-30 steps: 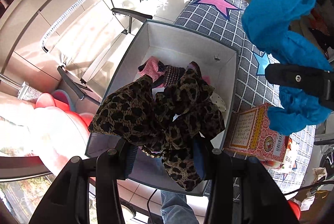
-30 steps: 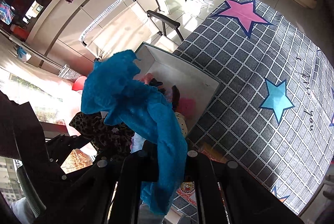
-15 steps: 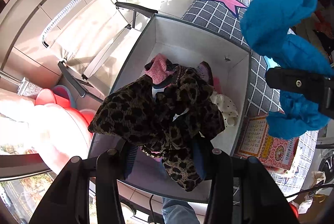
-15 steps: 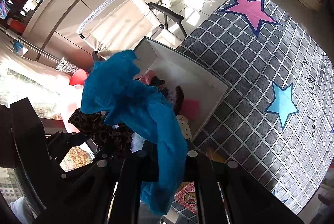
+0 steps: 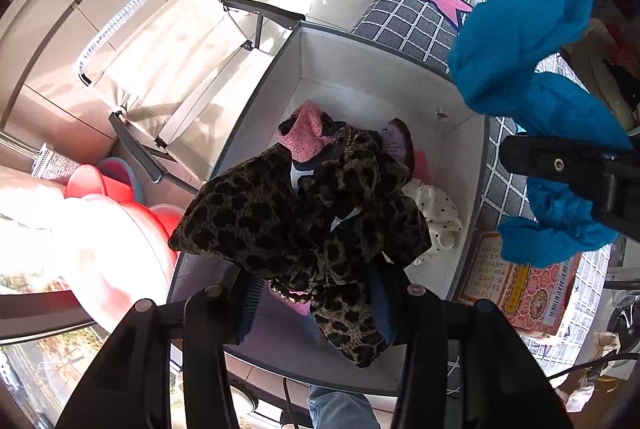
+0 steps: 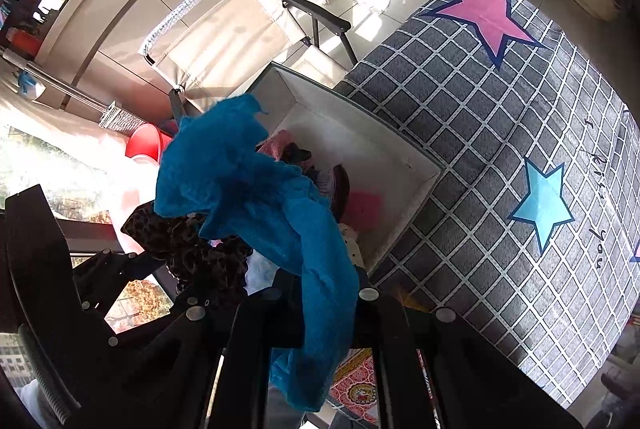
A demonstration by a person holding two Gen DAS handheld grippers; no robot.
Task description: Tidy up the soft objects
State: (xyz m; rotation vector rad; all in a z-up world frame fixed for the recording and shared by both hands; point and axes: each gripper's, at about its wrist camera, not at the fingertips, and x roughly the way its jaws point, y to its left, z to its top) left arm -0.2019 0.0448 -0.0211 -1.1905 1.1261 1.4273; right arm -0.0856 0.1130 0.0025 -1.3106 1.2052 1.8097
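**Two cloths held over one storage box**

Two grippers, each clamped on one soft item. The left gripper (image 5: 316,293) has its fingers closed on a leopard-print cloth (image 5: 296,217), which bunches up above the near half of the grey storage box (image 5: 276,85). The right gripper (image 6: 320,309) pinches a blue cloth (image 6: 256,189) between its fingers — the fabric billows up and left of the jaws and a tail hangs down below them; in the left wrist view the same cloth sits off to the right of the box, over the checked mat (image 6: 500,133).

Inside the one box lie several pieces: a pink knit item (image 5: 308,133), a white polka-dot piece (image 5: 436,217) and a flat pink piece (image 6: 364,209) against the right wall, plus a purplish item partly hidden. One red-patterned carton (image 5: 524,293) rests on the mat just beside the box. The mat shows one pink star (image 6: 488,17) and one blue star (image 6: 540,201). One folding chair (image 5: 180,61) stands beyond the box.

Against a second ago, both cloths remain gripped the same way; the box now fills more of the left view and shows more of its far interior.
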